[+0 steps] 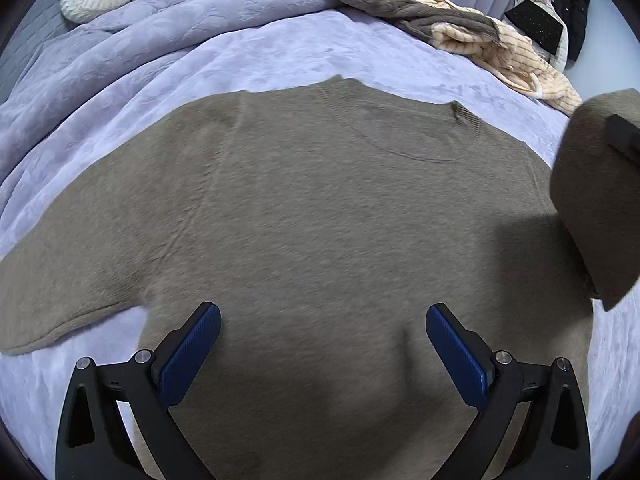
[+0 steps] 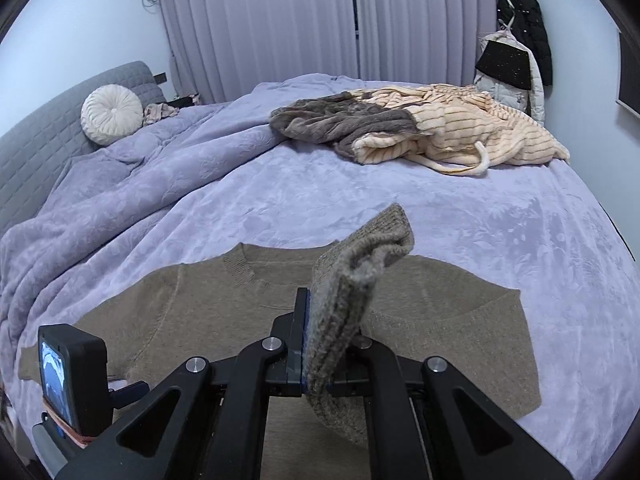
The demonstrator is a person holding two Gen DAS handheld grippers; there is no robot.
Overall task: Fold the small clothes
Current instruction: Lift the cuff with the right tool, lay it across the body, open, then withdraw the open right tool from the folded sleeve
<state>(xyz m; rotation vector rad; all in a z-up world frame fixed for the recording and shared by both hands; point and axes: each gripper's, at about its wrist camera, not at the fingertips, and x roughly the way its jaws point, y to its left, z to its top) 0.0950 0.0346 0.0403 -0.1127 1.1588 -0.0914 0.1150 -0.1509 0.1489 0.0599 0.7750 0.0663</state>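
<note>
Two blue-padded fingers of the left gripper [image 1: 323, 320] stand wide apart with nothing between them, hovering over the taupe knitted sweater [image 1: 304, 208] spread flat on the lavender plush blanket [image 1: 280, 56]. Off to its right, a lifted sleeve hangs. From the right wrist, the right gripper [image 2: 316, 344] is clamped on that sweater's ribbed sleeve cuff [image 2: 360, 276], raised above the body; beyond lies a striped cream garment [image 2: 472, 136].

sweater [image 1: 320, 220] hem cut off below | right claw [image 2: 316, 344] pads mostly hidden by cuff [image 2: 360, 264]
</note>
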